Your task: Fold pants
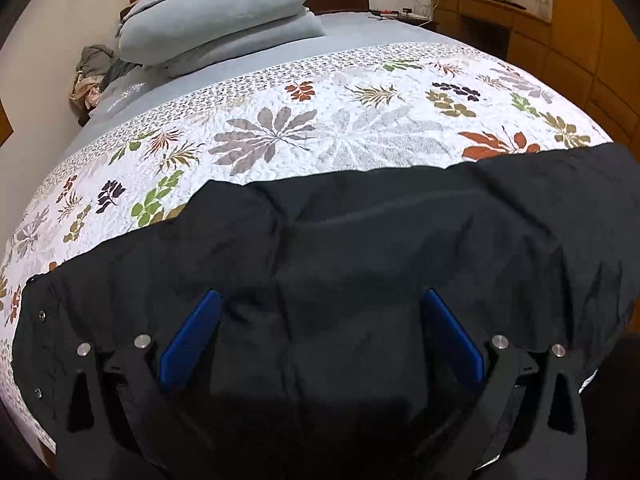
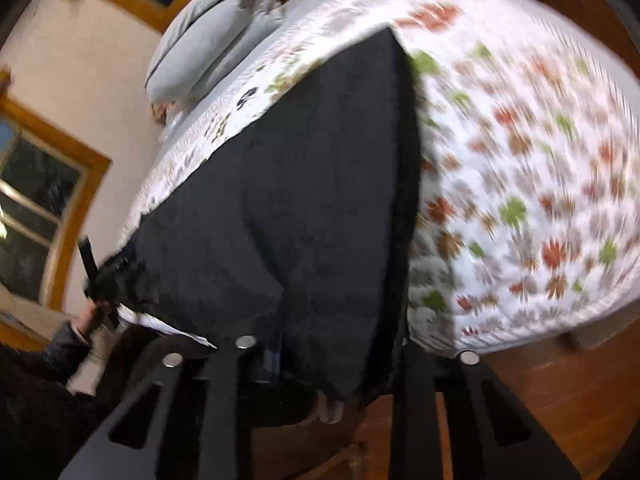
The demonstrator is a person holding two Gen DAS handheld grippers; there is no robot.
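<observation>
Lying on floral quilt [image 1: 360,120], black pants [image 1: 360,248] (unlabelled), left claw [image 1: 320,300] spread, right claw [image 2: 320,360] state unclear.

Left gripper [image 1: 320,312] fingers [image 1: 192,340] spread wide; right's hidden.

home bedroom: quilted bed [image 1: 360,128], pillows [image 1: 216,12].

Your left gripper [image 1: 320,340] has two flat, bright blue fingers [image 1: 191,340] set on matte black angular linkage arms, each arm pierced by a triangular cutout and pinned with round silver bolt heads. Your right gripper [image 2: 324,364] shows the same black arms, cutouts and silver bolts. Your bare left hand [image 2: 86,320] emerges from a dark quilted sleeve [image 2: 60,354].
</observation>
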